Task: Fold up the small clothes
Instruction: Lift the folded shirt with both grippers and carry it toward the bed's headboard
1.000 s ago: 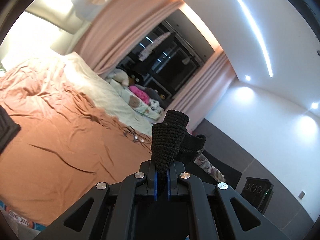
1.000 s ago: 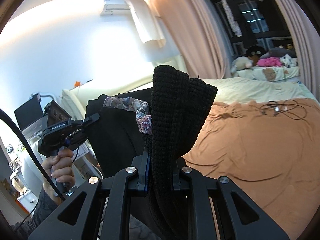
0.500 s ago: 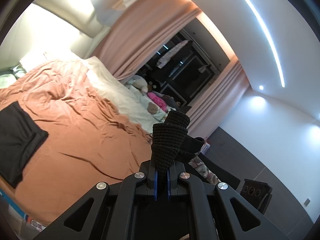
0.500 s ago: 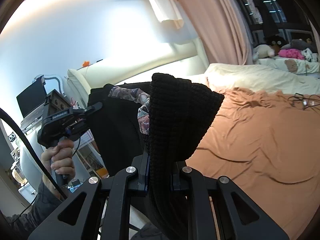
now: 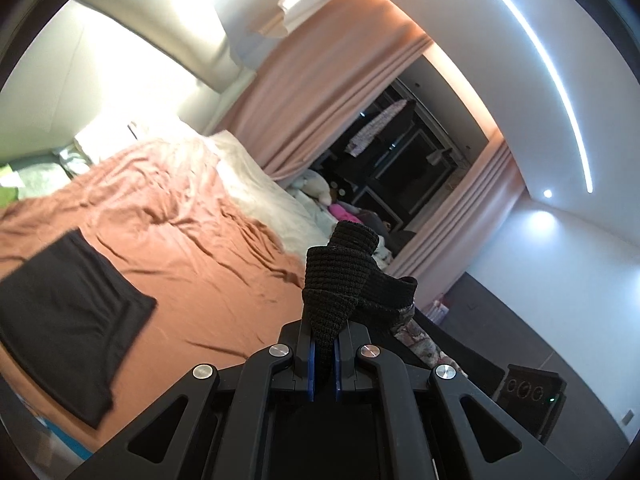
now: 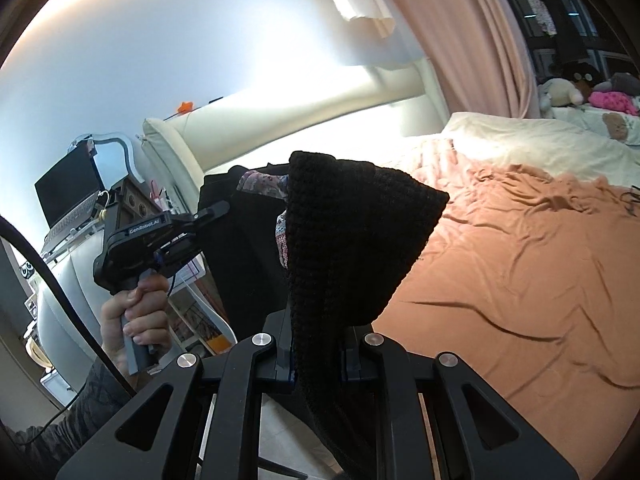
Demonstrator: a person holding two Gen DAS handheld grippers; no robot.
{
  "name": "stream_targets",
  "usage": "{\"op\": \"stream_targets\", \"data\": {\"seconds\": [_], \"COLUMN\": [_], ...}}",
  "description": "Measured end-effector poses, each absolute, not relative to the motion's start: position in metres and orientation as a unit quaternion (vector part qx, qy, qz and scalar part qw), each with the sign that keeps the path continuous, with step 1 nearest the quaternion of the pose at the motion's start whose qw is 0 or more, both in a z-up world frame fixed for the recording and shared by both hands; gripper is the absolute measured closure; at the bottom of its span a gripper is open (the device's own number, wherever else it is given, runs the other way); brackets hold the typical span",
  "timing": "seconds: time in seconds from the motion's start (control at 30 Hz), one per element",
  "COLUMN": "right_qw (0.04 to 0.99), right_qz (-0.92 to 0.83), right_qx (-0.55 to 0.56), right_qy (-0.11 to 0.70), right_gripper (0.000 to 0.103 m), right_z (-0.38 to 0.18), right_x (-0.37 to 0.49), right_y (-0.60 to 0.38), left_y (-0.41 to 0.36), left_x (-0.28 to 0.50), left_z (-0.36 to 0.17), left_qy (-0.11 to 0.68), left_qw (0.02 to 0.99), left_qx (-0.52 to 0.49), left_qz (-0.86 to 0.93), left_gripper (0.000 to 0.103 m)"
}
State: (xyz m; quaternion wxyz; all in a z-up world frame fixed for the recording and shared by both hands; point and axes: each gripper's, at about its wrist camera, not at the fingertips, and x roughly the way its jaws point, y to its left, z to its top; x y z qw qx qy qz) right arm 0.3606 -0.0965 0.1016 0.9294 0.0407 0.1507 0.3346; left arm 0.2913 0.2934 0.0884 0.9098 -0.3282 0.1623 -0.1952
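A black knit garment (image 6: 352, 248) with a patterned inner lining (image 6: 264, 180) hangs in the air beside the bed, stretched between both grippers. My right gripper (image 6: 318, 360) is shut on one thick fold of it. In the left wrist view my left gripper (image 5: 325, 356) is shut on another edge of the knit garment (image 5: 340, 276). The right wrist view also shows the left gripper (image 6: 212, 216), with a hand (image 6: 132, 312) around its handle. A flat black cloth (image 5: 68, 320) lies on the orange bed sheet (image 5: 208, 280) at the left.
The bed's orange sheet (image 6: 520, 272) fills the right side, with a cream duvet (image 6: 532, 140) and plush toys (image 6: 560, 92) beyond. A laptop (image 6: 66, 188) sits on a stand at the left. A black box (image 5: 528, 396) stands on the floor. Pink curtains (image 5: 320, 100) frame a dark window.
Both grippers stay shut on the knit garment. The left view has swung, so the flat black cloth on the sheet has come fully into view. In the right view the bed has shifted right.
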Motion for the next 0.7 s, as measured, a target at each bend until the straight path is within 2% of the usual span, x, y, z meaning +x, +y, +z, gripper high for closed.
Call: {"op": "stream_targets", "data": {"seconds": [0.37,0.7], "right_qw": [0.918,0.918], "right_qz": [0.363,0.357], "right_qx": [0.025,0.020], "right_qy": [0.157,0.172], "right_gripper": [0.092,0.092], "right_z": [0.107,0.087], "right_x": [0.401,0.420], "right_y": [-0.029,0.042], "left_y": [0.379,0.463], "left_x": [0.303,0.316], "left_z": [0.093,0.081], "left_qy": [0.160,0.168], "left_qw": [0.936,0.944], "left_qx": [-0.292,-0.278], "left_qz": [-0.115,-0.049], "left_gripper": [0.097,0.097]}}
